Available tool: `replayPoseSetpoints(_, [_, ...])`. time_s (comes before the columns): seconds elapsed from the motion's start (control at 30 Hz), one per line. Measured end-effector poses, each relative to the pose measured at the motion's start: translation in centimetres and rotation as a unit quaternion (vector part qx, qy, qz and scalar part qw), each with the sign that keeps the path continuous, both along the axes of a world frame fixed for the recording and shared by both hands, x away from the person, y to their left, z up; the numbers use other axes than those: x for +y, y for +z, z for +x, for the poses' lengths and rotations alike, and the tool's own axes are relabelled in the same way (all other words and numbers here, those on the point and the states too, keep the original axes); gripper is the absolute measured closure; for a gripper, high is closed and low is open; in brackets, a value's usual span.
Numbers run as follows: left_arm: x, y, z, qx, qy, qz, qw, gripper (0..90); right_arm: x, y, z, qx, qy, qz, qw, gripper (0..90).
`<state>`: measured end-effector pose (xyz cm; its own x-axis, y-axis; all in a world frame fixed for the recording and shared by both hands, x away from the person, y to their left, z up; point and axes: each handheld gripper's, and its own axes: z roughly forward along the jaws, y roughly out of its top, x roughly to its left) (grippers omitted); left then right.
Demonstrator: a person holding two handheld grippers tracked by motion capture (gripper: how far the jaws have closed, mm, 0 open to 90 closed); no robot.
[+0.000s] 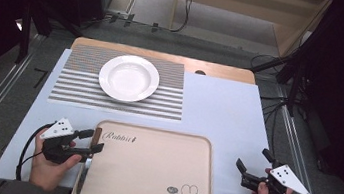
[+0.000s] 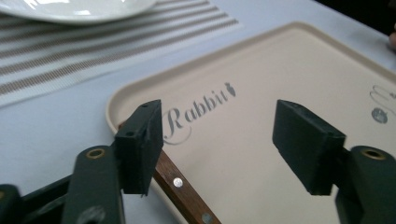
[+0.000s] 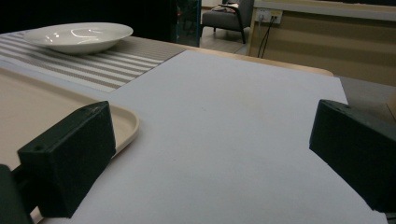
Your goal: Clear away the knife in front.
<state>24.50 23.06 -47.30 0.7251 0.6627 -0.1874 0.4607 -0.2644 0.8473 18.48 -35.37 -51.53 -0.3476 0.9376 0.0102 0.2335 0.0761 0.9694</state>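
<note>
Surface: white sheet (image 1: 219,108) covers most of a wooden table (image 1: 223,71), dark floor and cables around it.
Knife: wood-handled knife (image 1: 90,159) lies along the tray's left edge, at about 7 o'clock on the table, handle toward 12 o'clock, blade toward 6 o'clock; in the left gripper view the riveted handle (image 2: 180,186) runs under the left jaw.
Tray: beige tray (image 1: 149,175) with "Rabbit" lettering and a rabbit drawing sits at 6 o'clock on the sheet.
Left gripper: left gripper (image 1: 87,141) is held at the tray's left edge, at 9 o'clock of the tray, jaws apart, one on each side of the knife handle; whether they touch it I cannot tell.
Right gripper: right gripper (image 1: 247,166) is held over bare sheet at 3 o'clock of the tray, well apart from it, jaws wide apart, gripping nothing.
Plate: white plate (image 1: 128,77) rests on a striped placemat (image 1: 164,103) at 11 o'clock, beyond the tray.
</note>
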Motion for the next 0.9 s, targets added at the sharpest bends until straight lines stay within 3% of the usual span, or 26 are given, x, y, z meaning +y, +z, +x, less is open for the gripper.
replayPoseSetpoints(0.1, [0.6, 0.3, -0.2, -0.019, 0.007, -0.011, 0.9997, 26.6, 0.0, 0.0, 0.0, 0.000, 0.000, 0.000, 1.0000, 0.0])
replayPoseSetpoints(0.27, [1.5, 0.5, -0.2, -0.027, 0.027, -0.023, 0.9990, 15.0, 0.0, 0.0, 0.0, 0.000, 0.000, 0.000, 1.0000, 0.0])
replayPoseSetpoints(0.57, [3.2, 0.9, -0.4, -0.044, 0.048, -0.041, 0.9970, 9.9, 0.0, 0.0, 0.0, 0.000, 0.000, 0.000, 1.0000, 0.0])
replayPoseSetpoints(0.73, [4.1, 1.0, -0.4, -0.049, 0.056, -0.054, 0.9957, 0.0, 0.0, 0.0, 0.0, 0.000, 0.000, -0.001, 1.0000, 0.0])
replayPoseSetpoints(0.9, [5.0, 1.0, -0.5, -0.058, 0.071, -0.059, 0.9940, 0.0, 0.0, 0.0, 0.0, 0.000, 0.000, 0.000, 1.0000, 0.0])
